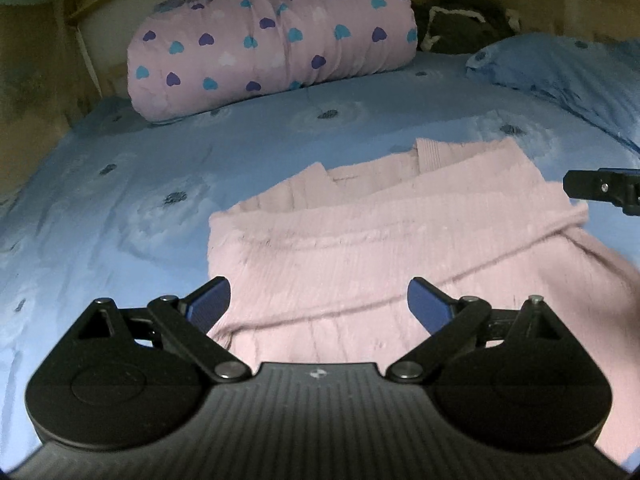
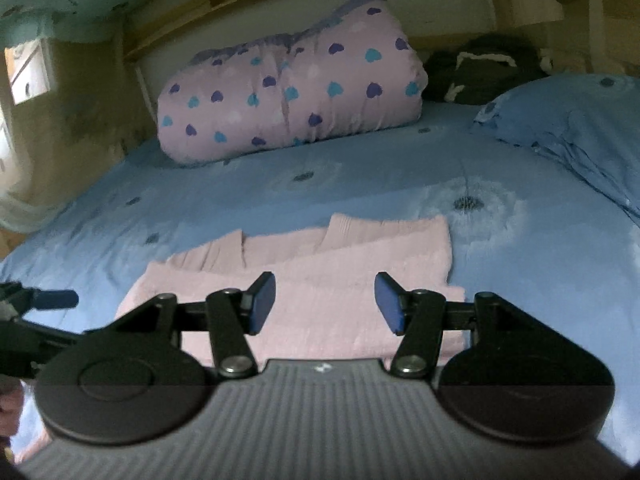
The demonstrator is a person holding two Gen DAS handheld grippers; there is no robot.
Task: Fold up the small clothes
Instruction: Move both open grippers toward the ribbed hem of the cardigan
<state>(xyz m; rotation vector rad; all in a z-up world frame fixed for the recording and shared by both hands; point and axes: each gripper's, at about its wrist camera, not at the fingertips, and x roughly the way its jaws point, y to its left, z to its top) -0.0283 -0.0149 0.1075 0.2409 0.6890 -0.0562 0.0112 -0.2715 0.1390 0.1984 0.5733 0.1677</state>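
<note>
Pink ribbed knit, a small sweater [image 1: 320, 248], is laid partly folded on the blue bedspread [image 1: 120, 200], well short of the rolled heart-print quilt [image 1: 272, 40] that is taken here as the landmark. A folded layer with two ribbed cuffs is seen on the sweater's side nearest the quilt, and a soft ridge is carried across its middle

The left gripper [image 1: 319, 304] is held above the sweater's edge farthest from the quilt, its blue pads [image 1: 210, 304] spread wide with nothing between them. The right gripper [image 2: 325, 302] is likewise held over the same far edge with its fingers apart and no cloth pinched; neither is seen touching the knit

Several risks can be judged from this. If only the top layer is pinched at the next grasp, the layers beneath would be left behind and the fold pulled askew. If the two grippers are closed at uneven points along the edge, a slanted crease would result. The loose ridge could be dragged toward the quilt and bunched, and the bedspread itself could be caught along with the knit if the pads are driven too deep
</note>
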